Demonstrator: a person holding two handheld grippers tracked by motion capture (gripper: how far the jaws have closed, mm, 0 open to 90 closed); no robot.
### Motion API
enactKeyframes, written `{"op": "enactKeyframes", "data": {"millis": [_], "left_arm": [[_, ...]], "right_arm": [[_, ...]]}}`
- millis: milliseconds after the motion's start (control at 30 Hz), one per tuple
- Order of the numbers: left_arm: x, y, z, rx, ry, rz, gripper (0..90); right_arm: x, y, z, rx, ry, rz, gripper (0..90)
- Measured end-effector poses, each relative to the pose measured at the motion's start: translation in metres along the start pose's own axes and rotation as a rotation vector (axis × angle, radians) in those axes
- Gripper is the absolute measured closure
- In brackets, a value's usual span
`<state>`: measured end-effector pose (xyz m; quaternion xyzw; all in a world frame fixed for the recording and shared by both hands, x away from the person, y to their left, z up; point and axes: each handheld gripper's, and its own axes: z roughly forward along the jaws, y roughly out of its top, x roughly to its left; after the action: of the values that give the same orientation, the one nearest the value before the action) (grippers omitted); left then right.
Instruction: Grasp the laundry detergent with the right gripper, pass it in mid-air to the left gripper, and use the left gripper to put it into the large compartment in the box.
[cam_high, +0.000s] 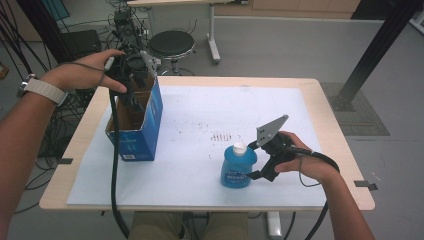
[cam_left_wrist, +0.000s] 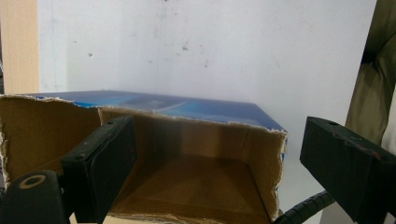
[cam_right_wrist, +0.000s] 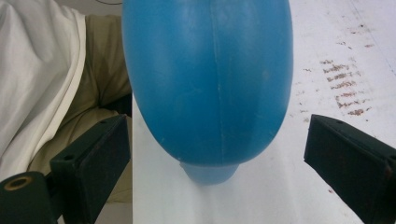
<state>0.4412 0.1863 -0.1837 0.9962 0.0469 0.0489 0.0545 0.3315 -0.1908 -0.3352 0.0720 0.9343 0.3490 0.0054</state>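
Note:
An open-topped blue cardboard box (cam_high: 150, 125) stands at the table's left. My left gripper (cam_high: 131, 95) hangs over its far end, tips dipping inside. In the left gripper view that gripper (cam_left_wrist: 224, 172) is open, looking into the box's bare brown inside (cam_left_wrist: 201, 182) with nothing between the jaws. A blue bottle (cam_high: 238, 167) with a white cap stands upright near the front middle. My right gripper (cam_high: 256, 161) is at its right side. Seen from the right gripper view, the bottle (cam_right_wrist: 210, 84) sits between the open jaws of that gripper (cam_right_wrist: 217, 163), and neither pad touches it.
A white sheet (cam_high: 200, 110) covers most of the wooden table (cam_high: 330, 110), with brown smudges (cam_high: 222, 136) near its middle. Beyond the table stand a round stool (cam_high: 171, 44) and tangled cables (cam_high: 30, 45). A black frame post (cam_high: 380, 45) slants at the far right.

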Motion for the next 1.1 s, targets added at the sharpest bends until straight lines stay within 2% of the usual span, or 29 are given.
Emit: {"op": "enactKeyframes", "data": {"millis": [1100], "left_arm": [[-0.0008,0.0014,0.0003,-0.003,0.001,-0.002,11.3]], "right_arm": [[0.0017,-0.0036,0.0029,-0.009,0.003,0.006,6.9]]}}
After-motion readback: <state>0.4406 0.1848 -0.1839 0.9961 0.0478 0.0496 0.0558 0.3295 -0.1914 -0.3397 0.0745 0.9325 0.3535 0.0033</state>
